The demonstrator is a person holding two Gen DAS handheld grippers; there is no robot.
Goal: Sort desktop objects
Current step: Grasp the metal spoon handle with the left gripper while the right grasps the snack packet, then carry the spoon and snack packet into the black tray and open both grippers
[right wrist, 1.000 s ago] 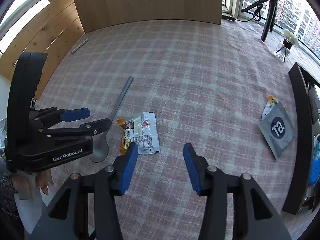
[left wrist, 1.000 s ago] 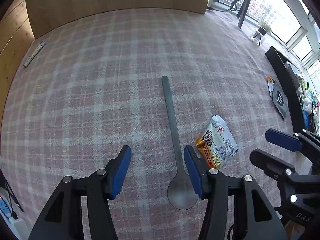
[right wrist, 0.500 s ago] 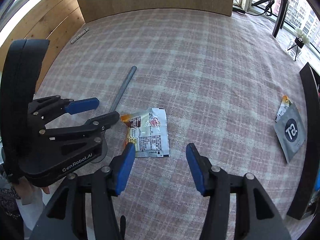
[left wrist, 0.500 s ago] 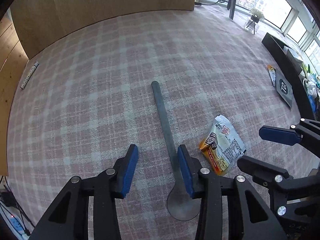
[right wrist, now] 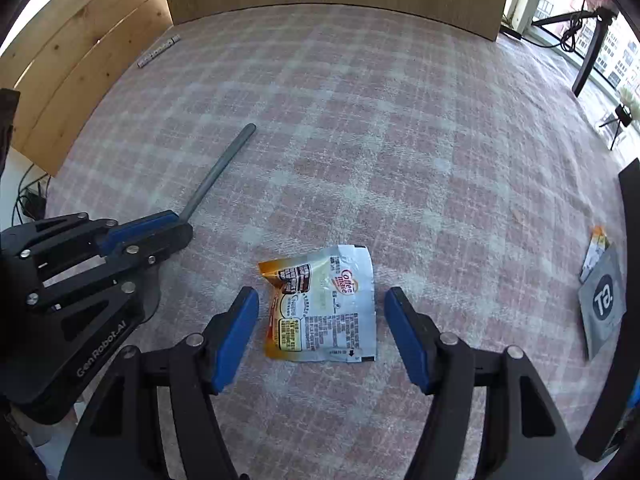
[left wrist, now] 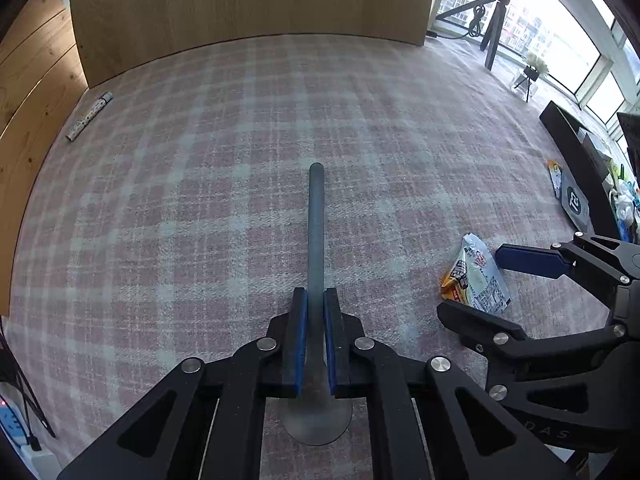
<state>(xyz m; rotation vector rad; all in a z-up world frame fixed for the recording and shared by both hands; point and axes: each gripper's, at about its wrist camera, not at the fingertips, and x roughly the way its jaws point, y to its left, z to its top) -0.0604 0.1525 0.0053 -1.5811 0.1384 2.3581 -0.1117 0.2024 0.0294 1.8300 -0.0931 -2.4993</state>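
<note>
A long grey metal spoon [left wrist: 315, 236] lies on the pink plaid cloth, handle pointing away. My left gripper [left wrist: 315, 300] is shut on the spoon's handle just above the bowl; the right wrist view shows it from the side [right wrist: 176, 220], with the handle [right wrist: 224, 164] sticking out past it. A Coffee-mate sachet [right wrist: 324, 304] lies flat on the cloth. My right gripper [right wrist: 322, 300] is open, with one finger on each side of the sachet. The left wrist view shows the sachet [left wrist: 476, 276] and the open right gripper [left wrist: 472, 284].
A grey packet [right wrist: 604, 300] with a small orange sachet [right wrist: 596, 246] lies at the right by a black tray edge [right wrist: 630, 200]. A patterned pen [left wrist: 89, 117] lies far left near the wooden wall [left wrist: 240, 0]. A tripod [left wrist: 494, 36] stands at the back right.
My left gripper has closed on the spoon handle. My right gripper has moved forward and now has a finger on each side of the sachet.
</note>
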